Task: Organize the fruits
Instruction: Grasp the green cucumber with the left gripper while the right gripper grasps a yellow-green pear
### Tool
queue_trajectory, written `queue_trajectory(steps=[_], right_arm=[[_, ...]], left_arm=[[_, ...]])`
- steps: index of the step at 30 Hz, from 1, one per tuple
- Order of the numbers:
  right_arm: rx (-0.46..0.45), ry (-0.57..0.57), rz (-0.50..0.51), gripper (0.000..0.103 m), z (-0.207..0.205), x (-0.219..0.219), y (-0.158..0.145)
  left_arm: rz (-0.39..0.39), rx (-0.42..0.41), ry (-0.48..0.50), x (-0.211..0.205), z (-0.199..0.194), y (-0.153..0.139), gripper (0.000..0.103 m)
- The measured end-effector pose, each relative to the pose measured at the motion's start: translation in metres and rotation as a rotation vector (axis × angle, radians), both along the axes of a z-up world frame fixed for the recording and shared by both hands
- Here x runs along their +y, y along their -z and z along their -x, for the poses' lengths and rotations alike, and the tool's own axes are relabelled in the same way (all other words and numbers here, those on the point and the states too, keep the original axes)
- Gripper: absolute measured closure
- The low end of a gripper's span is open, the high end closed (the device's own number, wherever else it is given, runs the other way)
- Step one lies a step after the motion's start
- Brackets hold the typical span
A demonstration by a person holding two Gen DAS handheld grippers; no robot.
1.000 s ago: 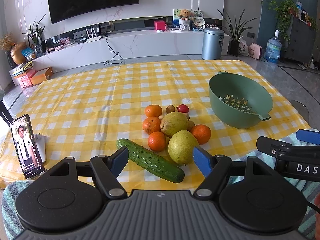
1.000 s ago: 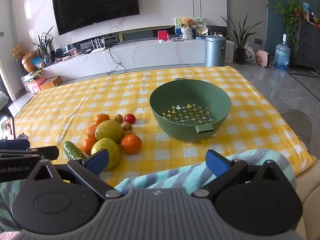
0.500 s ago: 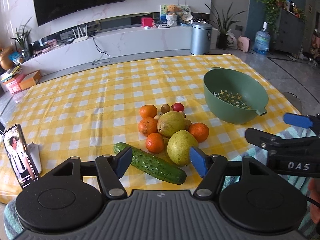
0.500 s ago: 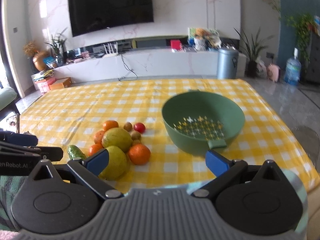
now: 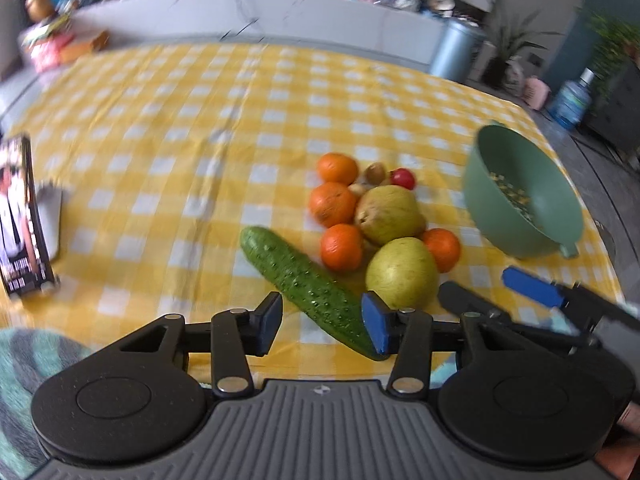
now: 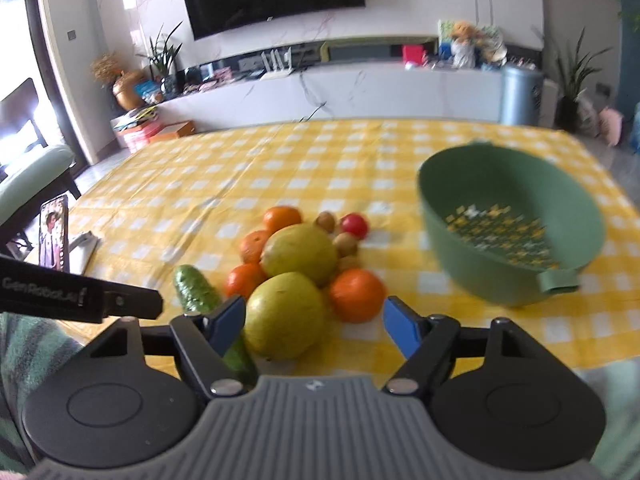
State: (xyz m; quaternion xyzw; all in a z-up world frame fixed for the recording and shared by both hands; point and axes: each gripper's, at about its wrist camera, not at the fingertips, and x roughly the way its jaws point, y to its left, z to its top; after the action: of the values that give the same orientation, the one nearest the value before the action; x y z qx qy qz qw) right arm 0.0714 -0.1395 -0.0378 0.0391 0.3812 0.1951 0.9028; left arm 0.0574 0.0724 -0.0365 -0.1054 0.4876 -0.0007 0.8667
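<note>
A pile of fruit lies on the yellow checked tablecloth: two yellow-green pears [image 5: 401, 273] [image 6: 285, 315], several oranges [image 5: 341, 247] [image 6: 357, 289], small brown fruits and a red one [image 6: 354, 225]. A green cucumber [image 5: 308, 286] [image 6: 197, 289] lies at the pile's left. A green colander bowl [image 5: 520, 192] [image 6: 508, 224] stands empty to the right. My left gripper [image 5: 324, 328] is open, its fingers either side of the cucumber's near end. My right gripper [image 6: 314, 326] is open, just short of the near pear.
A phone [image 5: 18, 216] [image 6: 54, 238] stands propped at the table's left edge. A striped teal cloth [image 5: 24, 364] covers the near edge. Beyond the table are a white TV bench and a grey bin [image 6: 520, 92].
Both grippers moved forward and down toward the fruit pile. The left gripper now straddles the cucumber's near end; the right gripper swung left to face the near pear.
</note>
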Motion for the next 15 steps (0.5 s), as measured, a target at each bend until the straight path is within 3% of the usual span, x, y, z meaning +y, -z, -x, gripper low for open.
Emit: queue_trajectory(steps=[8, 15], right_arm=[[0.053, -0.032, -0.016, 0.030, -0.019, 0.015, 0.025], [0.102, -0.037, -0.059, 0.029, -0.031, 0.014, 0.043]], left_arm=[[0.082, 0.076, -0.116, 0.007, -0.023, 0.022, 0.048], [0.086, 0.128, -0.157, 0.005, -0.037, 0.043, 0.046]])
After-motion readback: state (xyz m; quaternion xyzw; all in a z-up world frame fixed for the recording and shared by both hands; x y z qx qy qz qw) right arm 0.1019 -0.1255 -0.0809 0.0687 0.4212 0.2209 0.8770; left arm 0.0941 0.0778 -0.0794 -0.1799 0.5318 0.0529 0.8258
